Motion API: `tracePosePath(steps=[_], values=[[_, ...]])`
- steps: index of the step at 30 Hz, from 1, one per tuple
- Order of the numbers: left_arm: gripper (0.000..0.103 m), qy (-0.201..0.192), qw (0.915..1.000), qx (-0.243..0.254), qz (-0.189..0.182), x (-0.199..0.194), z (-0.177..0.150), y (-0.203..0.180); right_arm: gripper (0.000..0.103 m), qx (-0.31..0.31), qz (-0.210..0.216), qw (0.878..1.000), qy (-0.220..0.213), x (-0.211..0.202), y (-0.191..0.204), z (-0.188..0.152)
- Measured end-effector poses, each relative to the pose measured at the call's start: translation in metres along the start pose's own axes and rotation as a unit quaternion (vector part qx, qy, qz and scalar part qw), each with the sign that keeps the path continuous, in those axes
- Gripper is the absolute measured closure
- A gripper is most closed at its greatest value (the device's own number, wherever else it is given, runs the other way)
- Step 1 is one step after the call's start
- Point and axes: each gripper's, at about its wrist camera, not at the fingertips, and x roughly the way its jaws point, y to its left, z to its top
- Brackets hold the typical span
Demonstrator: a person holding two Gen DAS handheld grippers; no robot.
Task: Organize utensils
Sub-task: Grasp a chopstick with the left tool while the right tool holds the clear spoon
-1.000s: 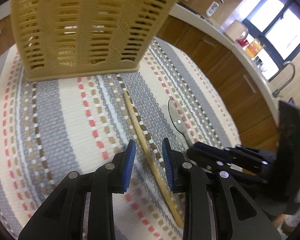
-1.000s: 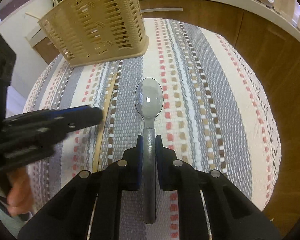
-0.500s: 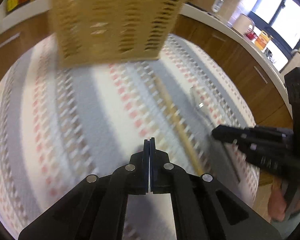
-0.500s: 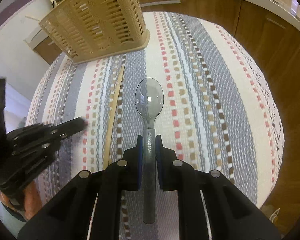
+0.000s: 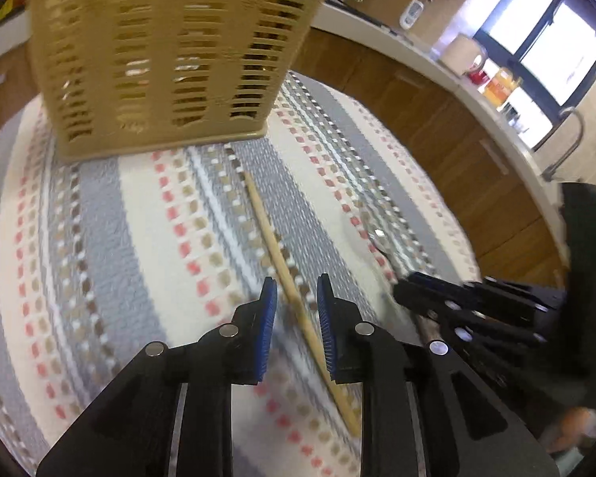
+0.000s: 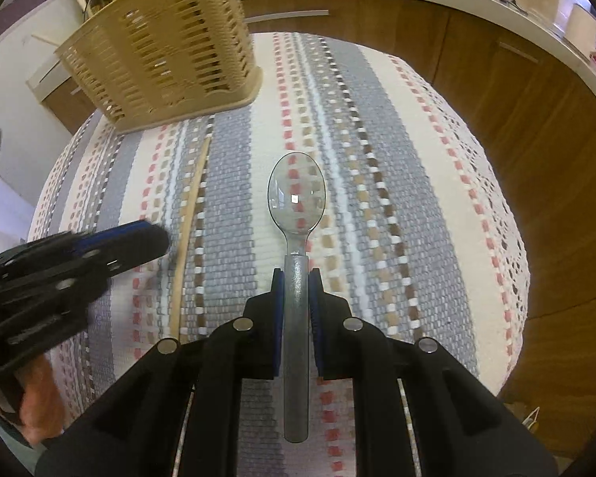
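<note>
**Inspector:** Right hand-held gripper?

**Assistant:** Clamped on the grey handle of a clear plastic spoon. The bowl projects ahead of the fingertips over the striped tablecloth; the handle end runs back between the fingers.

**Inspector:** Left hand-held gripper?

**Assistant:** Jaws opening. A wooden chopstick lies on the cloth in the gap between the blue pads. It passes close by the right-side pad, and blur prevents telling whether they touch. It is not gripped.

**Inspector:** The container?

**Assistant:** A tan slotted basket stands upright on the table beyond both grippers, ahead of the left one, ahead and to the left of the right one. The chopstick's far end points towards its base and stops short of it.

**Inspector:** The grippers relative to each other?

**Assistant:** Near, side by side, apart. The chopstick lies left of the spoon.
</note>
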Motion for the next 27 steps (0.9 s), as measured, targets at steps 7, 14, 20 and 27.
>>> tracePosePath(steps=[7, 14, 20, 27], values=[[0.084, 0.004, 0.9972, 0.028, 0.070, 0.016, 0.011, -0.016, 0.093, -0.004, 0.003, 1.000, 0.000, 0.000, -0.003, -0.004], [0.103, 0.003, 0.9953, 0.033, 0.091, 0.008, 0.014, -0.007, 0.093, -0.008, 0.006, 1.000, 0.005, 0.002, 0.002, -0.006], [0.103, -0.001, 0.9975, 0.008, 0.070, -0.038, -0.012, 0.036, 0.092, -0.023, 0.011, 1.000, 0.008, 0.004, 0.018, -0.005], [0.085, 0.008, 0.9996, -0.019, -0.020, -0.043, -0.009, 0.039, 0.093, -0.012, 0.004, 1.000, 0.003, 0.002, 0.013, 0.001]])
